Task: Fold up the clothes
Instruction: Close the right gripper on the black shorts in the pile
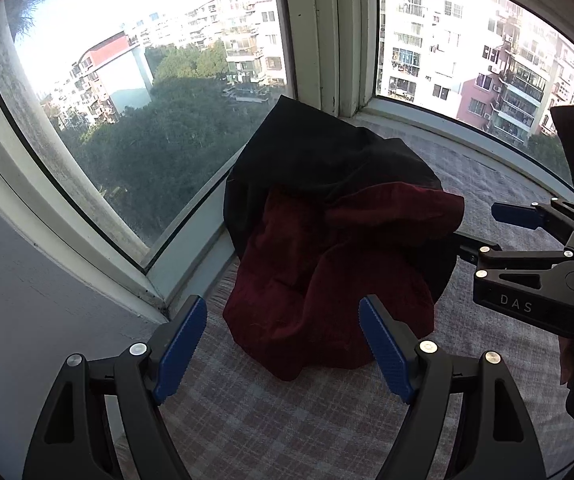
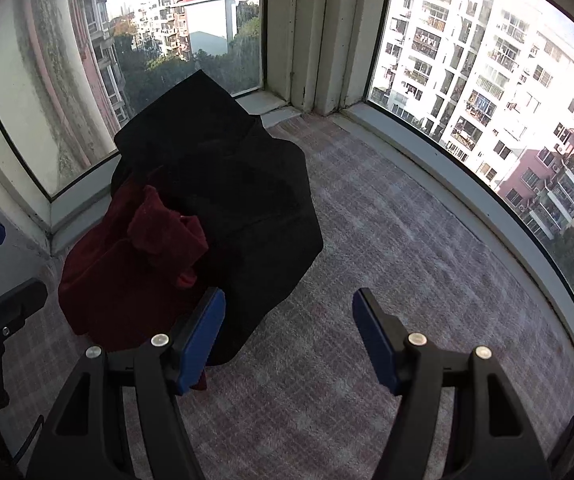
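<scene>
Folding is not yet begun: the maroon garment (image 1: 327, 276) and black garment (image 2: 239, 200) are heaped ahead of the spread, empty jaws of the left gripper (image 1: 283, 344) and right gripper (image 2: 289, 336).

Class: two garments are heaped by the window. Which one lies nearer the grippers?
The dark red garment: it spills toward the open grippers, while the black garment is bunched behind it against the window.
</scene>
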Tool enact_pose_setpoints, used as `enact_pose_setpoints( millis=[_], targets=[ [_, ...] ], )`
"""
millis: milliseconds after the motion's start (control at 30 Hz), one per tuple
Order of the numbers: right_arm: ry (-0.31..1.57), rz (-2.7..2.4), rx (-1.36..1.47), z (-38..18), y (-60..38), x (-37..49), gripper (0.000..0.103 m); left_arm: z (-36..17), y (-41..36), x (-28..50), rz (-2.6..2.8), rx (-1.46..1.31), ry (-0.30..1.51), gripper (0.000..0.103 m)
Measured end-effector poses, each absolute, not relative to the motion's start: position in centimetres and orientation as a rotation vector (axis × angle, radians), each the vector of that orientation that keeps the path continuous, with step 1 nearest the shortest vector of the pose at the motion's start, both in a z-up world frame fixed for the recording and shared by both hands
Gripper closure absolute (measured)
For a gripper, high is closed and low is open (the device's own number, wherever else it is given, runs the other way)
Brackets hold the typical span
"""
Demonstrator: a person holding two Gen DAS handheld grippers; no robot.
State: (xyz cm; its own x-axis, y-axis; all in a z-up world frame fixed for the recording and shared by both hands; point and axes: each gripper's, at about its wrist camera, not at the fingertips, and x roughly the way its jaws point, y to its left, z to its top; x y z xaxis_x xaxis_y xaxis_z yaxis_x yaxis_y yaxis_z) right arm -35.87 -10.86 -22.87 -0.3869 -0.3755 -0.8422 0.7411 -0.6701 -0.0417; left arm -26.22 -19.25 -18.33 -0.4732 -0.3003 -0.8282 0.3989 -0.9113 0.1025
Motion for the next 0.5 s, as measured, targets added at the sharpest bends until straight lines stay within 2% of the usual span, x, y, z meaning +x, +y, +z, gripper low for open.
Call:
enact_pose_setpoints(
  millis=[233, 433, 500],
  targets=[
    [0.594, -2.069, 1.112, -24.2, -12.4, -36.6, 0.037, -18.9, -19.4, -27.3, -2.384, 1.326, 0.139, 0.026],
    [0.533, -2.033, 1.131, -24.7, -12.2, -37.2, 0.038, -18.9, -19.5, -27.8, -2.387, 1.324, 0.148, 0.026],
    [0.494, -2.021, 1.145, -24.8, -11.9, -37.5, 0.043, -19.0, -19.5, -28.0, -2.388, 1.328, 0.151, 0.026]
  ],
)
